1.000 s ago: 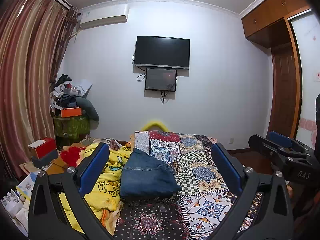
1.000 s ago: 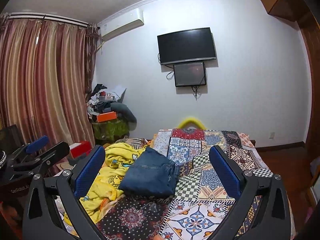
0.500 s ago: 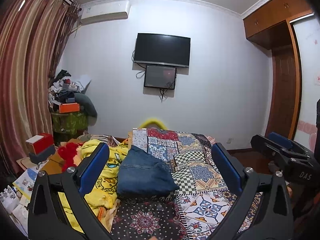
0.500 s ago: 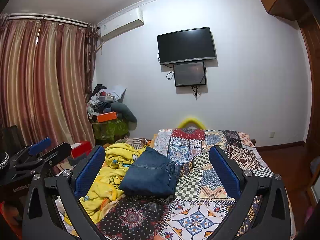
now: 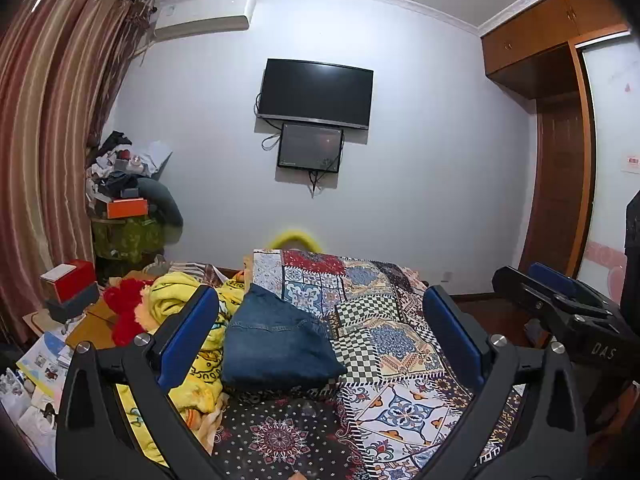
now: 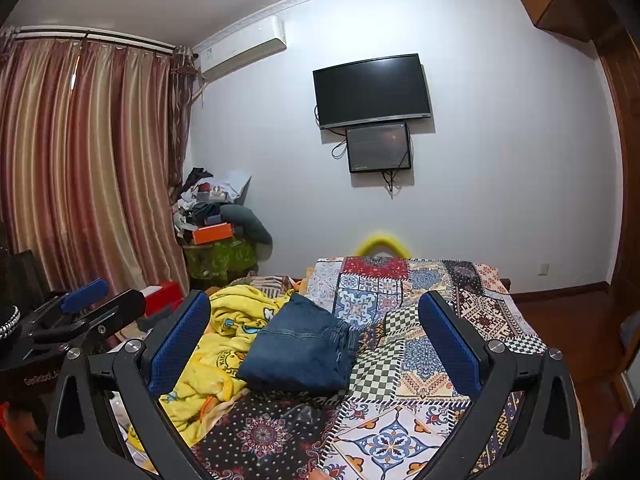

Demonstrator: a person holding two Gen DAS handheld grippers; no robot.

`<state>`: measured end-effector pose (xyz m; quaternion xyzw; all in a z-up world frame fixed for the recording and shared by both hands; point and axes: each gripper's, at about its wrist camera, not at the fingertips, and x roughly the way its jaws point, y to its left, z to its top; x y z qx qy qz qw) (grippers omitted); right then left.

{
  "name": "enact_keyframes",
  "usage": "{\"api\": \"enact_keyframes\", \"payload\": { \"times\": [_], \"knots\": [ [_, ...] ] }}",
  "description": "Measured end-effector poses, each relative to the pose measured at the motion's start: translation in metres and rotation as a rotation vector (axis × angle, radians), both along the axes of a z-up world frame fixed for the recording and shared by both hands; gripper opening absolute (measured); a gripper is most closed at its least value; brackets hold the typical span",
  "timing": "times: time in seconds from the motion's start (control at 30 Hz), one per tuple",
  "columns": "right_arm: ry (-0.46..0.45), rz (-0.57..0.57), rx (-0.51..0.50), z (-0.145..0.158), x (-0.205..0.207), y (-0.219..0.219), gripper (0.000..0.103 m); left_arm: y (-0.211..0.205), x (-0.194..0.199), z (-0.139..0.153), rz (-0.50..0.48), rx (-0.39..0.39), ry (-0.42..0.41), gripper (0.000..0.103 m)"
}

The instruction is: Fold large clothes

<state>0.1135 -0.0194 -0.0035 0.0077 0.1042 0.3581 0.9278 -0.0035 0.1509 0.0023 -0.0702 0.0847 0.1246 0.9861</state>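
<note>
Folded blue jeans (image 5: 276,344) (image 6: 300,348) lie in a compact stack on the patterned patchwork bedspread (image 5: 400,344) (image 6: 420,360). My left gripper (image 5: 320,336) is held back from the bed, well above and short of the jeans, open and empty. To its right in the left wrist view is my right gripper (image 5: 560,300), seen from the side. My right gripper (image 6: 314,338) is also open with nothing between its blue pads, and my left gripper (image 6: 80,304) shows at that view's left edge.
A crumpled yellow cartoon blanket (image 5: 188,320) (image 6: 224,344) lies left of the jeans, beside a red plush item (image 5: 124,308). Boxes and papers (image 5: 68,288) crowd the left bedside. A cluttered stand (image 6: 216,236) fills the corner by the curtains. A wooden door (image 5: 560,184) is on the right.
The left wrist view has drifted slightly, so the scene sits a little lower and further left. The jeans have not moved. Both grippers stay open and empty.
</note>
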Motion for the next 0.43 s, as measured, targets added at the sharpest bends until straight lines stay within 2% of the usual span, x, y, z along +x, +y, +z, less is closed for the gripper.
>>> {"api": "enact_keyframes", "payload": {
  "times": [0.43],
  "knots": [
    [0.017, -0.001, -0.003, -0.0027, 0.0038, 0.0025, 0.103, -0.0022, 0.0041, -0.0041, 0.002, 0.012, 0.017, 0.102]
  ]
}}
